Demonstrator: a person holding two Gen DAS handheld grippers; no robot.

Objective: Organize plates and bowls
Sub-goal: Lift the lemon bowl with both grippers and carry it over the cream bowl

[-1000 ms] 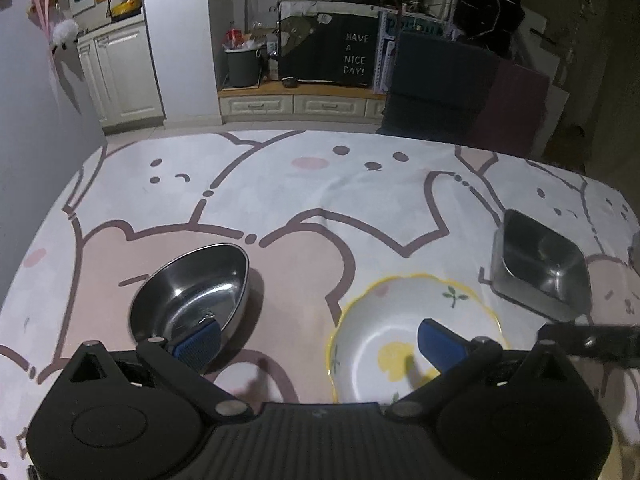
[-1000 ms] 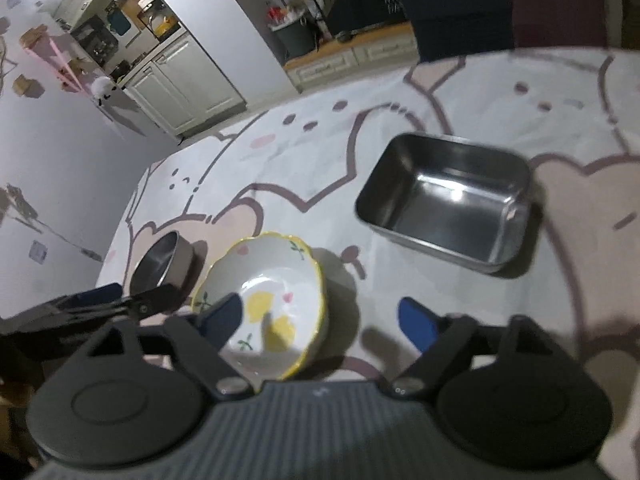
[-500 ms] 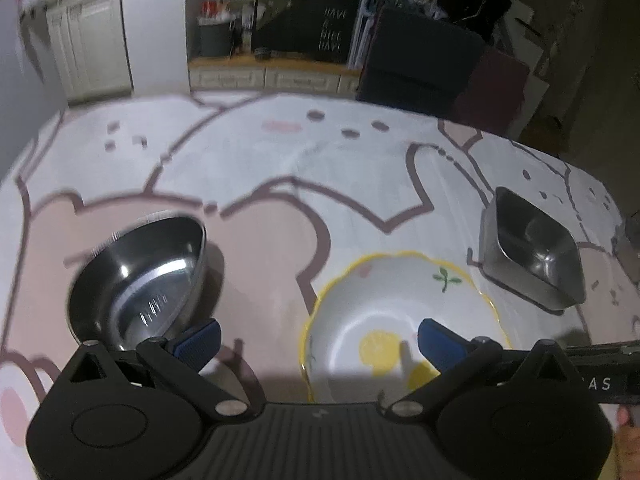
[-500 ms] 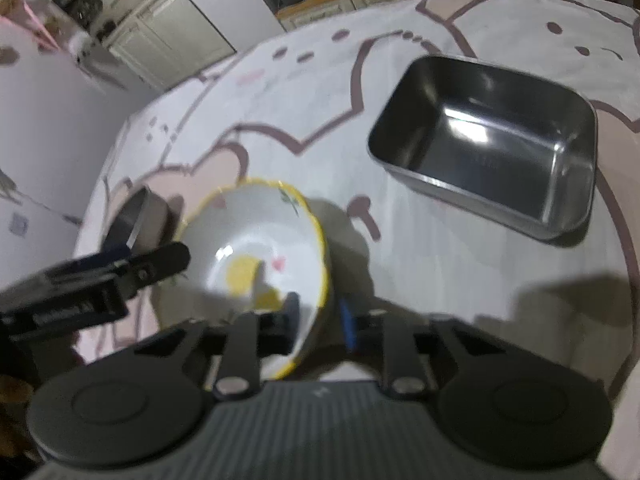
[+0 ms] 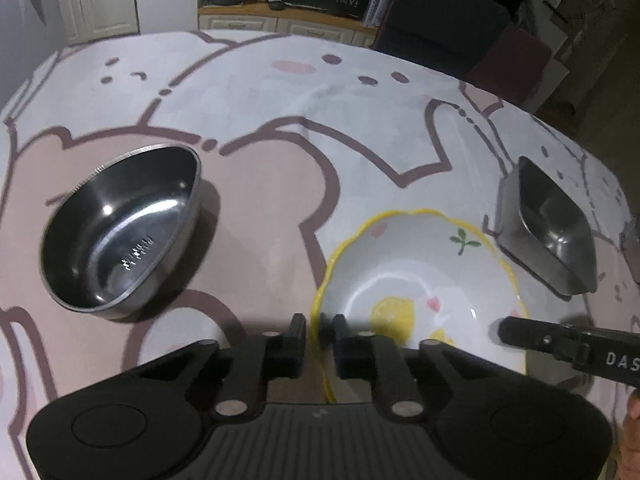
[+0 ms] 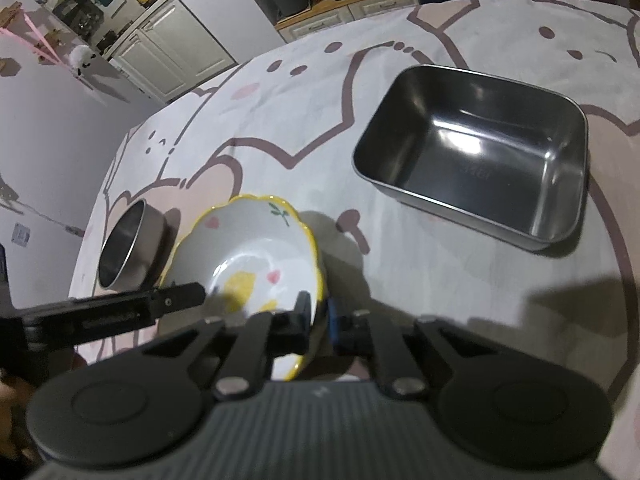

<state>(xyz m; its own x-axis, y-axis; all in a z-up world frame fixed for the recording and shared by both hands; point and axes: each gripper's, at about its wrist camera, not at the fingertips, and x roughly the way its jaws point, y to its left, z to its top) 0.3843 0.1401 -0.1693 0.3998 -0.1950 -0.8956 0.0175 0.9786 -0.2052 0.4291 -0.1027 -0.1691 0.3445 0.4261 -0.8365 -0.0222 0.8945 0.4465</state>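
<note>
Yellow-rimmed and white, the ceramic bowl is sitting on the bear-print tablecloth with both grippers pinching its scalloped edge. The left gripper, its jaws having just been closing, is clamping the bowl's near-left rim; the right gripper, jaws likewise just closing, is gripping the opposite rim. Left of the left jaws and a little beyond them, a round steel bowl is resting apart from the ceramic one. Beyond the right jaws, a rectangular steel tray is lying well apart.
</note>
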